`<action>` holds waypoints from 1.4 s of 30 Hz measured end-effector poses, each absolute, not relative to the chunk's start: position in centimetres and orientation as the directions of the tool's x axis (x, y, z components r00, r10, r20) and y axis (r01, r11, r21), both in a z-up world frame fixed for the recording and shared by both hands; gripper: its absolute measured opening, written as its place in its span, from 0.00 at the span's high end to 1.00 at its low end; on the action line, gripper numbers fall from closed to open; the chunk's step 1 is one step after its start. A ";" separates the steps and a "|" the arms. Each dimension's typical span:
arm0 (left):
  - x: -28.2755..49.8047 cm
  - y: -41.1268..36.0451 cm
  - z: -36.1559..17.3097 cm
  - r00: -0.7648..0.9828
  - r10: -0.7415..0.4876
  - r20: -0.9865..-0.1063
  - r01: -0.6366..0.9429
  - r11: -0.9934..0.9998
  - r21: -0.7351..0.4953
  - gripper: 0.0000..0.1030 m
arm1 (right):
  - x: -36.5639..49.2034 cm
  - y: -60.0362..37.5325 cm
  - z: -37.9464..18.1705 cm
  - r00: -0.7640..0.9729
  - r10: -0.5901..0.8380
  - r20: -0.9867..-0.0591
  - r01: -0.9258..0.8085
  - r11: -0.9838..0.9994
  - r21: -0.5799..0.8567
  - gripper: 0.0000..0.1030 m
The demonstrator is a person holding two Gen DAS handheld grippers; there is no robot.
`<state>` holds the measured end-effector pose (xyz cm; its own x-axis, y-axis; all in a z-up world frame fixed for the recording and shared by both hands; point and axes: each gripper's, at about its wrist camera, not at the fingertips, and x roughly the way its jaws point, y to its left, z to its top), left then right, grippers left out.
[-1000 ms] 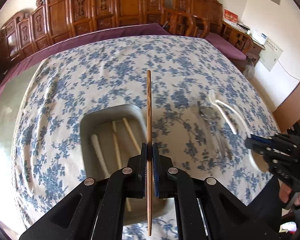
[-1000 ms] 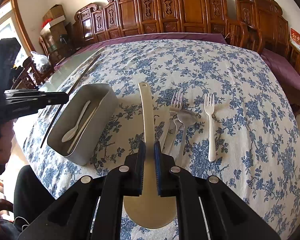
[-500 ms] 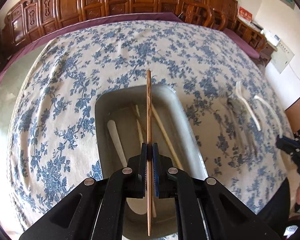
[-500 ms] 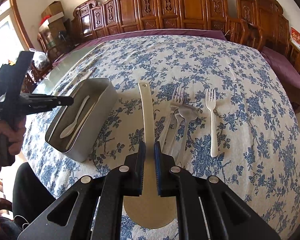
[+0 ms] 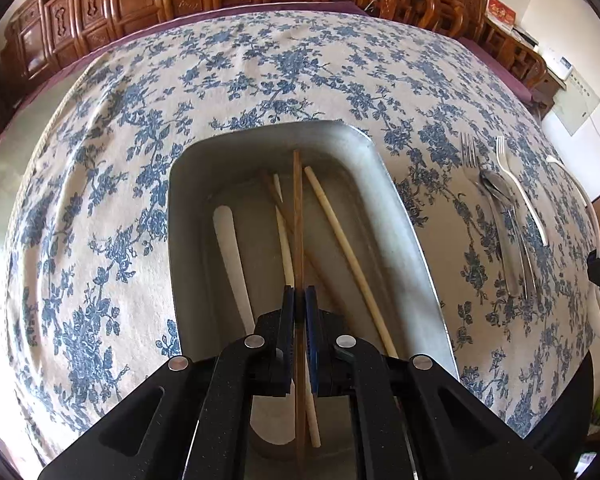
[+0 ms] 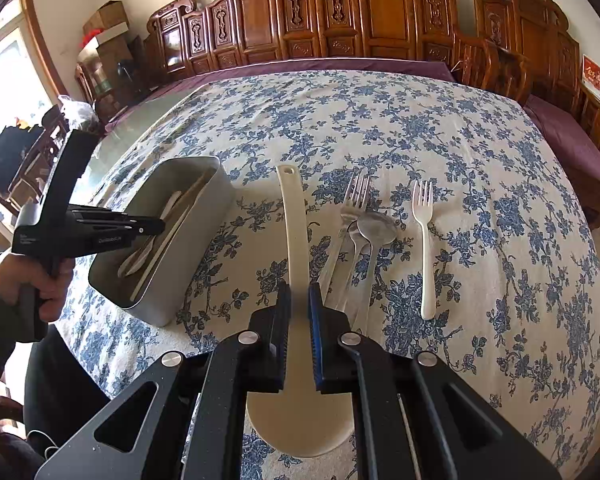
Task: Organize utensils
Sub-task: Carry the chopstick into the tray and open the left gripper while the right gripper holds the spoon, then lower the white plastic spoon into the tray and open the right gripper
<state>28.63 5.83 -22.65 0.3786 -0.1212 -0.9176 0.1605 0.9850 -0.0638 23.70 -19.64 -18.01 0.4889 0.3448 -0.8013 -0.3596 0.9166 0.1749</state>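
My left gripper (image 5: 299, 294) is shut on a brown wooden chopstick (image 5: 297, 216) and holds it over the inside of the grey metal box (image 5: 404, 216). In the box lie a white spoon (image 5: 232, 256), pale chopsticks (image 5: 348, 256) and another brown chopstick. My right gripper (image 6: 299, 294) is shut on the handle of a cream rice paddle (image 6: 294, 216), low over the cloth, right of the box (image 6: 188, 256). The left gripper (image 6: 140, 226) shows in the right wrist view above the box.
On the floral tablecloth (image 6: 420, 128) right of the paddle lie a metal fork (image 6: 354, 200), metal spoons (image 6: 376, 228) and a white plastic fork (image 6: 424, 240). These show in the left wrist view (image 5: 500, 208). Carved wooden chairs (image 6: 380, 16) line the far edge.
My left gripper has moved forward and down with the brown chopstick, from beside the box to over its inside. My right gripper has stayed nearly still with the paddle.
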 end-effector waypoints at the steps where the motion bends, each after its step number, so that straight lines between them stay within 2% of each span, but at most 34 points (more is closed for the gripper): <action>1: 28.6 5.9 -22.7 0.377 -0.120 -0.919 0.158 0.985 -0.064 0.96 | 23.7 -19.5 -18.0 0.488 0.345 -0.801 -0.362 0.916 0.174 0.89; 6: 28.4 5.9 -22.3 0.384 -0.121 -0.915 0.155 0.986 -0.065 0.95 | 23.7 -18.5 -17.9 0.484 0.355 -0.800 -0.379 0.909 0.174 0.89; 10: 27.8 6.3 -21.3 0.403 -0.128 -0.906 0.152 0.986 -0.071 0.88 | 23.7 -17.5 -17.6 0.481 0.365 -0.797 -0.395 0.902 0.174 0.89; 28: 22.0 10.4 -14.9 0.528 -0.165 -0.833 0.118 0.986 -0.120 0.88 | 23.5 -9.6 -16.5 0.437 0.440 -0.785 -0.504 0.842 0.191 0.89; 42: 19.7 14.6 -13.3 0.565 -0.138 -0.813 0.063 0.990 -0.124 0.88 | 26.4 -3.1 -18.0 0.357 0.486 -0.798 -0.505 0.819 0.273 0.89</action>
<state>19.72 14.61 -13.31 0.5654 -0.1378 -0.8133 0.0631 0.9903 -0.1239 26.40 -3.11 -18.03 0.3575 0.4859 -0.7975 -0.5047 0.8191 0.2728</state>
